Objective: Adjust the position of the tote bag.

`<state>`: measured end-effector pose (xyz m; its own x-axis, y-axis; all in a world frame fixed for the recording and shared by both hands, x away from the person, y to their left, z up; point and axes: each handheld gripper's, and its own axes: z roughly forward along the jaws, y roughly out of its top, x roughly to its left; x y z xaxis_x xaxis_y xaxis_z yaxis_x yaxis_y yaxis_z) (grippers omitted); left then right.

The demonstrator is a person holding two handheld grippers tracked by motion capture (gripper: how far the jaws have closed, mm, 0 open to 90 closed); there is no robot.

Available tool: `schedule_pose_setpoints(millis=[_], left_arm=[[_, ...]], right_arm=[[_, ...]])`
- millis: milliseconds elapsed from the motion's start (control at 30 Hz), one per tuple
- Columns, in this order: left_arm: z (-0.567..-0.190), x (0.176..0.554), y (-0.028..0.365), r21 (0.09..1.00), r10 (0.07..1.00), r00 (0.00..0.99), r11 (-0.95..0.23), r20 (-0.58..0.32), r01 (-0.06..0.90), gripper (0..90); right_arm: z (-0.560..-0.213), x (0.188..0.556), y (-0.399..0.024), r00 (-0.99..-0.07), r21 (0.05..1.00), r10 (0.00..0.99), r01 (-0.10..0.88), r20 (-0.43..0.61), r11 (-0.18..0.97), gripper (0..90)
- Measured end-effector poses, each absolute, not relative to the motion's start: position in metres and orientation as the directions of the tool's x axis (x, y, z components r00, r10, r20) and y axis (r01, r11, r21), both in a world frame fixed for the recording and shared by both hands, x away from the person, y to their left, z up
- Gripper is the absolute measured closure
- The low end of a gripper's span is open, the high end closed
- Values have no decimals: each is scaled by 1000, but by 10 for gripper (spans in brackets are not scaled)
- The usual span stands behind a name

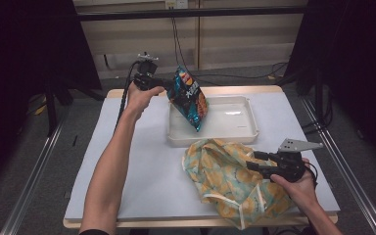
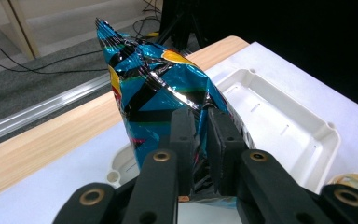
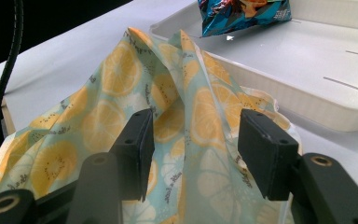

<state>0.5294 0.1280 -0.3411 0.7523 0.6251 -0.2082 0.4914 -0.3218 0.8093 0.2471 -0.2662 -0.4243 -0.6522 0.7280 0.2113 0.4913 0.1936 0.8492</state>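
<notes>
A shiny blue chip bag (image 1: 188, 98) hangs tilted over the left part of a white tray (image 1: 235, 136), its lower corner down inside the tray. My left gripper (image 1: 165, 88) is at the bag's upper left and is shut on its edge; in the left gripper view the two pads (image 2: 182, 135) pinch the foil of the chip bag (image 2: 158, 88). A cloth bag (image 1: 225, 178) printed with orange slices lies crumpled on the mat in front of the tray. My right gripper (image 1: 253, 162) stands open at its right side, the jaws wide apart over a fold of the cloth bag (image 3: 121, 84).
The tray (image 2: 333, 135) sits at the back middle of a pale mat on a wooden table. Its right part holds nothing. The chip bag's lower end (image 3: 242, 14) shows above the tray wall (image 3: 307, 105). Dark curtains and a tripod stand beyond the table.
</notes>
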Motion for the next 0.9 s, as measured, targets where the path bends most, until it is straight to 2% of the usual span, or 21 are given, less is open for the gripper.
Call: schedule_pose_setpoints(millis=[367,600,667,733,767,900], left_arm=[[-355,530,123,806,621,752,-316,-223,500,792],[-354,510,110,839,536,805,-291,-254,459,742],[-358,503,104,840,503,825,-305,-259,449,781],[-363,497,97,835,481,839,-328,-255,441,882],[-367,494,92,829,478,844,-348,-244,437,900],[-386,487,74,789,451,857,-417,-250,450,900]], right_arm=[[-425,247,-267,-652,847,728,494,212,196,459],[-426,247,-267,-653,849,729,490,208,197,451],[-425,247,-267,-651,848,730,492,208,197,452],[-425,247,-267,-650,848,731,492,208,196,451],[-425,247,-266,-650,848,731,492,208,196,452],[-426,247,-264,-653,848,729,492,207,200,451]])
